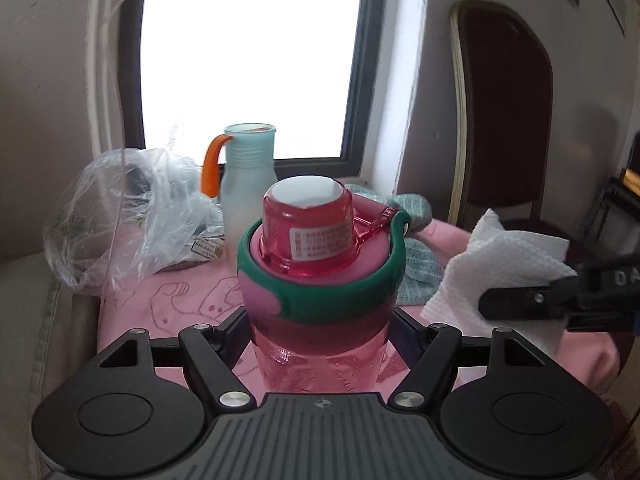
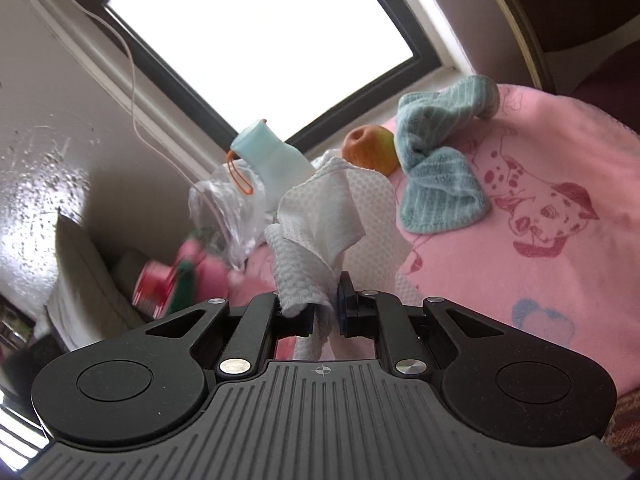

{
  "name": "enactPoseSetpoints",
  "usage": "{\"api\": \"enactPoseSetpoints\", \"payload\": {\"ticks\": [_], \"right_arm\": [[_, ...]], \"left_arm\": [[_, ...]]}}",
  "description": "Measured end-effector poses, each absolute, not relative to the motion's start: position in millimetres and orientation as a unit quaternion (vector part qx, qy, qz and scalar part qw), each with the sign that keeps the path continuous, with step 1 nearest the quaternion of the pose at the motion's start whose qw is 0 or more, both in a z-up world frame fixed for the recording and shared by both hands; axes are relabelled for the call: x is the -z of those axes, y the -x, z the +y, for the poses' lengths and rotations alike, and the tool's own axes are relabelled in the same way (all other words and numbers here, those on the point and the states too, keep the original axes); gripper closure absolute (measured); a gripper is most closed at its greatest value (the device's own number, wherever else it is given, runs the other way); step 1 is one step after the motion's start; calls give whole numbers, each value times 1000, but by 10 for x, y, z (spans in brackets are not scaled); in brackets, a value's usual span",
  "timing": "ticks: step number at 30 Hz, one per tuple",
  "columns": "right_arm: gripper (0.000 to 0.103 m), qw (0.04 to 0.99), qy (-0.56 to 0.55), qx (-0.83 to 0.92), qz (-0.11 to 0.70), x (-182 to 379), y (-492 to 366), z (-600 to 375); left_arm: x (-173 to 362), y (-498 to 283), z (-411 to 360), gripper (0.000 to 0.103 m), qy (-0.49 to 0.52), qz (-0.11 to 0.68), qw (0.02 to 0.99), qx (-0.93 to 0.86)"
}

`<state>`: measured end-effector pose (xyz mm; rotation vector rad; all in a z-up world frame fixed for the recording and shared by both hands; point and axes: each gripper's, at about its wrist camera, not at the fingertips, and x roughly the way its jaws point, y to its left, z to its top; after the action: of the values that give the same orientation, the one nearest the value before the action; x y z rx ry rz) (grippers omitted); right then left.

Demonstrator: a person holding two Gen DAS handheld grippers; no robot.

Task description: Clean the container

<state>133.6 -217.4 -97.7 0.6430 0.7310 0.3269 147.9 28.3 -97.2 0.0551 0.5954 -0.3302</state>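
The pink bottle (image 1: pixel 316 320) stands upright between the 2 fingers of the left gripper (image 1: pixel 320 332), whose jaws are closed against its translucent lower body; a pink sleeve with a green band (image 1: pixel 340 292) wraps its shoulder, and its red translucent cap (image 1: pixel 310 226) carries a white printed label; in the right wrist view the same bottle shows only as a blur at the lower left (image 2: pixel 176 276). The right gripper (image 2: pixel 326 308) has its jaws nearly together, pinching a crumpled white paper towel (image 2: pixel 320 224) that sticks up from between them; in the left wrist view that towel (image 1: pixel 500 264) hangs just to the right of the bottle, apart from it. Under everything lies a pink cloth (image 2: pixel 500 272) printed with a spotted dog; a folded teal towel (image 2: pixel 436 168) rests on it, with an apple (image 2: pixel 370 150) just beside it; behind the bottle stand a pale blue bottle (image 1: pixel 248 184) with an orange loop and a crumpled clear plastic bag (image 1: pixel 132 216), before a bright window (image 1: pixel 252 56).
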Motion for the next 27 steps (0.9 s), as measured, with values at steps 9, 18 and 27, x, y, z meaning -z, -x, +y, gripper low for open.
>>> {"api": "enactPoseSetpoints", "payload": {"ticks": [9, 18, 27], "right_arm": [[86, 878, -306, -147, 337, 1017, -1171, -2320], [84, 870, -332, -166, 325, 1128, -1073, -2437], [83, 864, -356, -166, 315, 1205, -947, -2635]], "left_arm": [[937, -1381, 290, 32, -26, 306, 940, 147], [868, -1385, 76, 17, -6, 307, 950, 59], [882, -1364, -261, 12, 33, 276, 956, -99]]}}
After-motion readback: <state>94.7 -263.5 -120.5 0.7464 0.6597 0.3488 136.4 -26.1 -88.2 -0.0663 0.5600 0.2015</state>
